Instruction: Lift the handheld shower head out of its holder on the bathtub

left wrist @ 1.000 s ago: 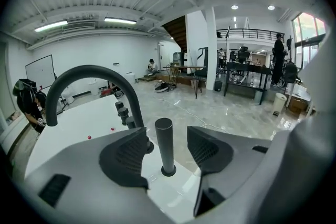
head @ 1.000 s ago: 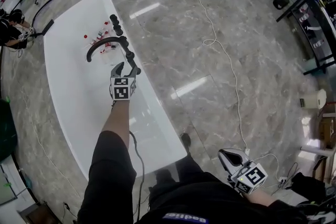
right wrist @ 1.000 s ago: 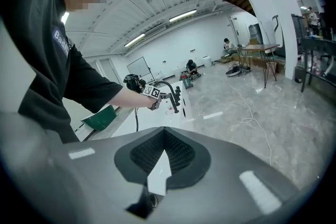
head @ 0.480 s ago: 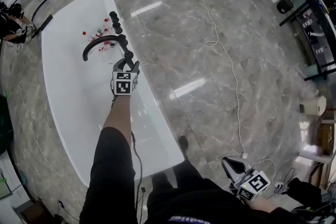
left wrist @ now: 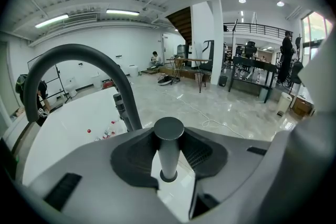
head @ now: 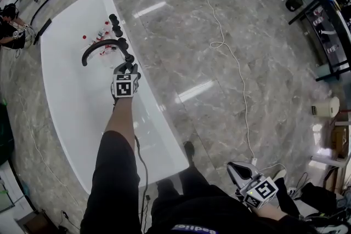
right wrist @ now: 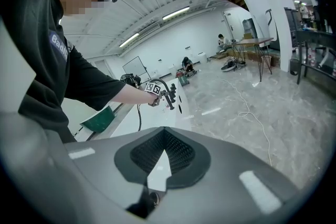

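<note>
The handheld shower head (head: 129, 60) is a dark grey stem standing upright in its holder on the near rim of the white bathtub (head: 66, 96), beside the arched black faucet (head: 101, 45). My left gripper (head: 129, 68) has just been closing, and its pads now press on both sides of the stem. In the left gripper view the shower head (left wrist: 169, 139) stands between the jaws of the left gripper (left wrist: 169, 153), with the faucet (left wrist: 79, 55) arching behind it. My right gripper (head: 237, 168) hangs low at my right side, shut and empty. The right gripper (right wrist: 160, 159) looks toward the tub.
Small red-capped bottles (head: 98, 36) lie inside the tub. Two black knobs (head: 115, 24) stand on the rim beyond the faucet. A white cable (head: 230, 52) trails over the marble floor on the right. A person (head: 10, 27) crouches at the far left. A white bin (head: 327, 106) stands at the right.
My left gripper moved forward and down onto the shower head stem, and its wide jaws closed round it. The right gripper has hardly shifted.
</note>
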`<state>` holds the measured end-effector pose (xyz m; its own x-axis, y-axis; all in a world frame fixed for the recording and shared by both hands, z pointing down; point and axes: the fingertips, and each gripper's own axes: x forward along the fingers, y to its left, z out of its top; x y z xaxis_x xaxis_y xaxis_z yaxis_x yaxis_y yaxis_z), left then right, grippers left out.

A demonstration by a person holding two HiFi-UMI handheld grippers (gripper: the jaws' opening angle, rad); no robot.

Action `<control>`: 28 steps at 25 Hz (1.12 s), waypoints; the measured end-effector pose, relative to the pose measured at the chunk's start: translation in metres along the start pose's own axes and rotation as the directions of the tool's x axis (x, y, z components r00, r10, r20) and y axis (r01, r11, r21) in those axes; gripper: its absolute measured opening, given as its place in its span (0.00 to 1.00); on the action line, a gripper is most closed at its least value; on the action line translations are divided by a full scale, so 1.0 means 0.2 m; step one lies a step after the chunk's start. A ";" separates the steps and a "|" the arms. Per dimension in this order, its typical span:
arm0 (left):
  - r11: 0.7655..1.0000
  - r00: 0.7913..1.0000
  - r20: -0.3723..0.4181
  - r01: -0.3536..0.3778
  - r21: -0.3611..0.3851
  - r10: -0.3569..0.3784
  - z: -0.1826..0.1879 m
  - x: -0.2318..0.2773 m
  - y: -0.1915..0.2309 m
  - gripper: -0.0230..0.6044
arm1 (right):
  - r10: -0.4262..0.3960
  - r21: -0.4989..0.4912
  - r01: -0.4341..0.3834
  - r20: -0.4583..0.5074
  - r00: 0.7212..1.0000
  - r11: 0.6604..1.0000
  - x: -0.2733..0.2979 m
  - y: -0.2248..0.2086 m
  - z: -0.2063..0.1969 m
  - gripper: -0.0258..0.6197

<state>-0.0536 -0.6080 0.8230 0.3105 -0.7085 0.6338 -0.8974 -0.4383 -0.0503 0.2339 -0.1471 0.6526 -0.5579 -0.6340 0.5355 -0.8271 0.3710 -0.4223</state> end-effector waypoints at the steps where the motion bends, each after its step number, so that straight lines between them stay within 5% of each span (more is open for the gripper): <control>1: 1.000 1.000 0.005 -0.001 0.002 0.001 0.01 -0.02 0.00 0.25 | 0.004 -0.006 -0.004 0.006 1.000 1.000 0.00 0.01 0.01 0.03; 13: 0.997 0.992 0.122 0.025 0.073 -0.034 0.23 -0.47 -0.11 0.25 | 0.106 -0.085 -0.093 0.175 0.979 0.992 -0.01 0.27 0.26 0.03; 28: 0.982 0.958 0.256 0.085 0.167 -0.127 0.43 -1.18 -0.31 0.25 | 0.163 -0.174 -0.126 0.220 0.962 0.977 -0.09 0.62 0.31 0.03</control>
<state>-0.0436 -0.4610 0.6095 0.4915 -0.7651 0.4160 -0.8028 -0.5832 -0.1241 0.1451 -0.1322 0.5445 -0.6562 -0.6984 0.2856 -0.7496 0.5602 -0.3525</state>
